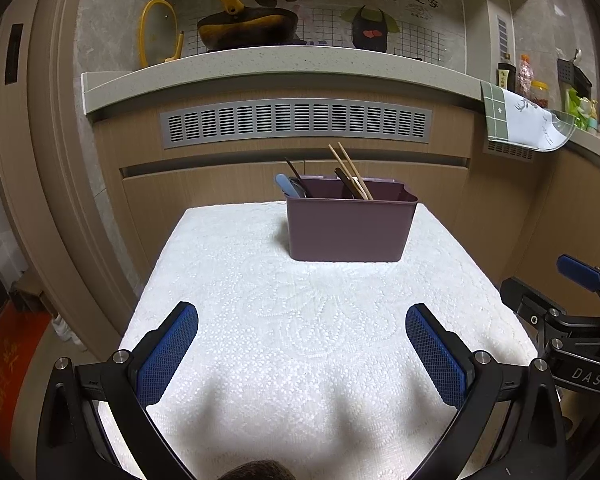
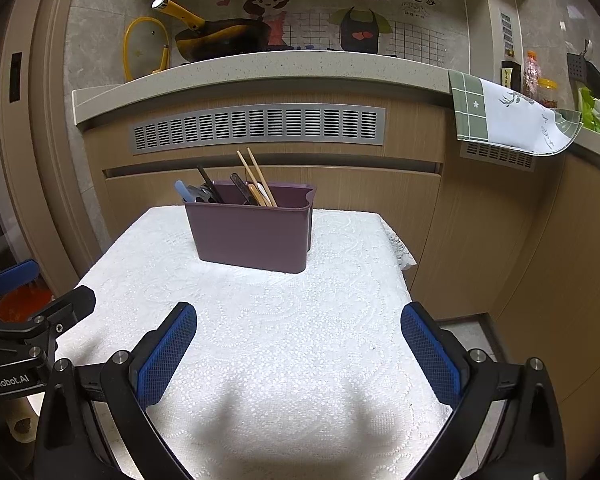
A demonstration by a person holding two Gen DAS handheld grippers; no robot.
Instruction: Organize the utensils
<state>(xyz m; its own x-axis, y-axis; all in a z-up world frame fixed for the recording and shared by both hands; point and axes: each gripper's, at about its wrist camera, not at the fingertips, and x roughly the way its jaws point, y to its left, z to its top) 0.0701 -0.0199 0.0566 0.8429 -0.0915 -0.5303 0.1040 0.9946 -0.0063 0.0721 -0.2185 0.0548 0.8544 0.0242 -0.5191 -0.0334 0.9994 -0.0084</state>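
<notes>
A purple utensil holder point(image 1: 350, 224) stands at the far side of a small table with a white lace cloth point(image 1: 300, 340); it also shows in the right wrist view point(image 2: 253, 232). In it stand wooden chopsticks point(image 1: 350, 170), dark-handled utensils point(image 1: 295, 178) and a light blue handle point(image 1: 284, 185). My left gripper point(image 1: 302, 350) is open and empty, held over the near part of the table. My right gripper point(image 2: 299, 348) is open and empty beside it, also over the near part. Each gripper shows at the edge of the other's view.
A kitchen counter point(image 1: 279, 68) runs behind the table with a pan with a yellow handle point(image 1: 239, 28) and a yellow-rimmed lid point(image 1: 157, 32). A green and white towel point(image 2: 508, 116) hangs over the counter edge at right. Wooden cabinets point(image 2: 480, 220) stand behind and right.
</notes>
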